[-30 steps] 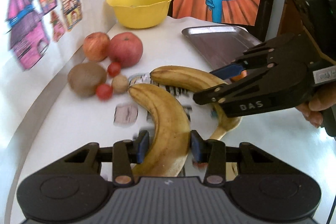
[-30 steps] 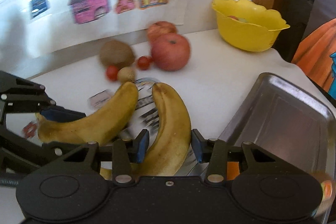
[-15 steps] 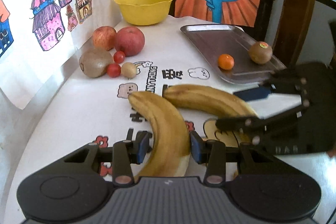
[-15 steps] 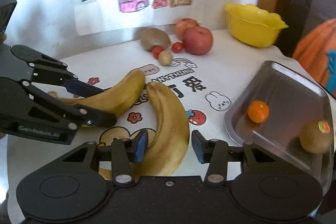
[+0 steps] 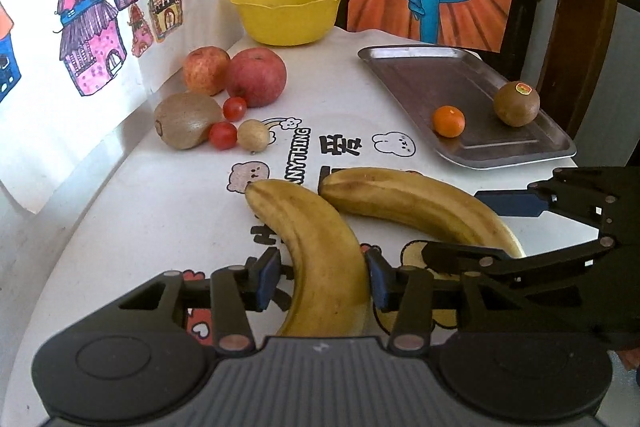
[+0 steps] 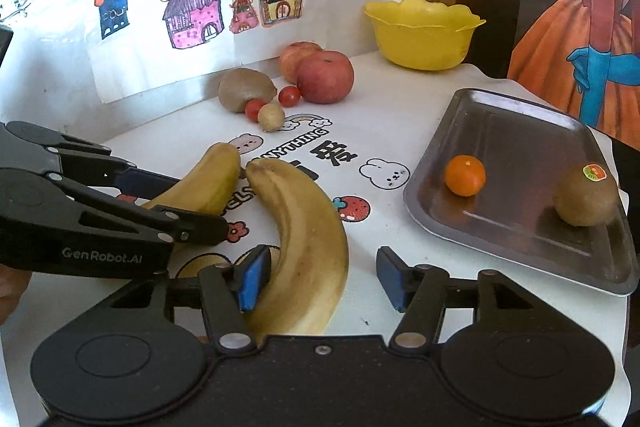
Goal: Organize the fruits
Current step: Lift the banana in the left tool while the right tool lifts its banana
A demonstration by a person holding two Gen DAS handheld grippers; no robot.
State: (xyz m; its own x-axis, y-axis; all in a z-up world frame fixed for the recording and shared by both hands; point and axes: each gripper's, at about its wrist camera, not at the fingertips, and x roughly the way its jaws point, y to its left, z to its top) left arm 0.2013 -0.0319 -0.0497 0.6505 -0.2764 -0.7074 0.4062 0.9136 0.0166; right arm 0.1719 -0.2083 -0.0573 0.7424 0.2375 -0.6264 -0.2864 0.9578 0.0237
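Observation:
Two bananas lie side by side on the white table. My left gripper (image 5: 320, 279) is open around the near end of one banana (image 5: 320, 247), with small gaps at both pads. My right gripper (image 6: 320, 277) is open around the other banana (image 6: 308, 239); its left pad touches the banana and its right pad stands well clear. Each gripper shows in the other's view, the right gripper (image 5: 500, 223) and the left gripper (image 6: 168, 203).
A steel tray (image 5: 452, 83) at the right holds a small orange (image 5: 449, 121) and a kiwi (image 5: 516, 103). By the wall lie two apples (image 5: 256, 77), a kiwi (image 5: 188, 120), two cherry tomatoes (image 5: 223, 135) and a small beige fruit (image 5: 253, 135). A yellow bowl (image 5: 289, 9) stands at the back.
Both grippers drew back toward the near end of the table with the bananas. The right gripper's jaws have opened wider, and the left jaws have loosened slightly.

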